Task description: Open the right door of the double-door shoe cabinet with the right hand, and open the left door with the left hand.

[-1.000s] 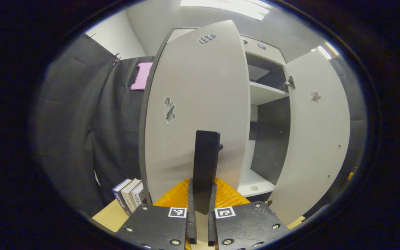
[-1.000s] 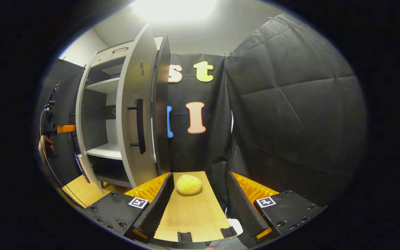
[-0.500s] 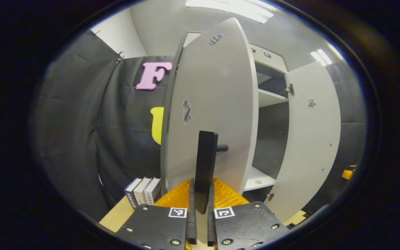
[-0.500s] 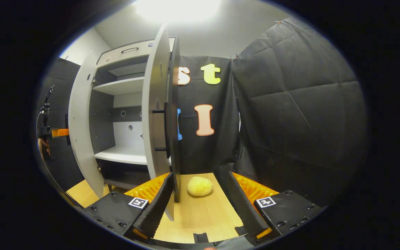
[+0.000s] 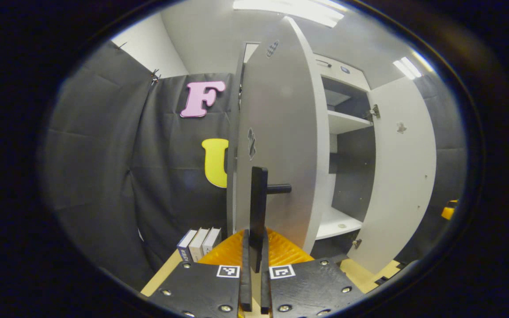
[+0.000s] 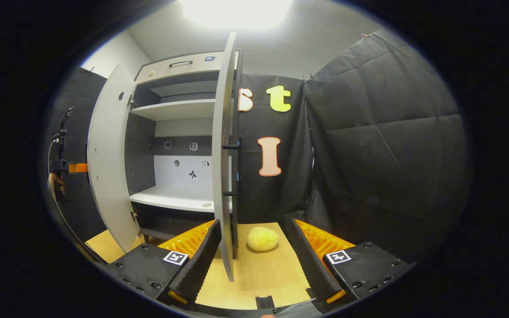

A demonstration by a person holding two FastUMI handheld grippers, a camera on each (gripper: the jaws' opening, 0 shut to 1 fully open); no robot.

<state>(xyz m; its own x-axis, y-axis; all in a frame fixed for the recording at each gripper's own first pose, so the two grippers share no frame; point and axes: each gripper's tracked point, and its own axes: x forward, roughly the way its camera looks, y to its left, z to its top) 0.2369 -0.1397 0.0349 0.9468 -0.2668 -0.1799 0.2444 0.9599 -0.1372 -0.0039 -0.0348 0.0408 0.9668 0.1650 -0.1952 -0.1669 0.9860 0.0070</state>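
On wood tabletop [image 6: 254, 274]: shoe cabinet [image 6: 179, 115] w/ doors open.

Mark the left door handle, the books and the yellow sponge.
left door handle [image 5: 258, 207]: left gripper view, on the upright bar above the fingers.
books [image 5: 198, 243]: left gripper view, on the middle book's spine.
yellow sponge [image 6: 262, 239]: right gripper view, on its middle.
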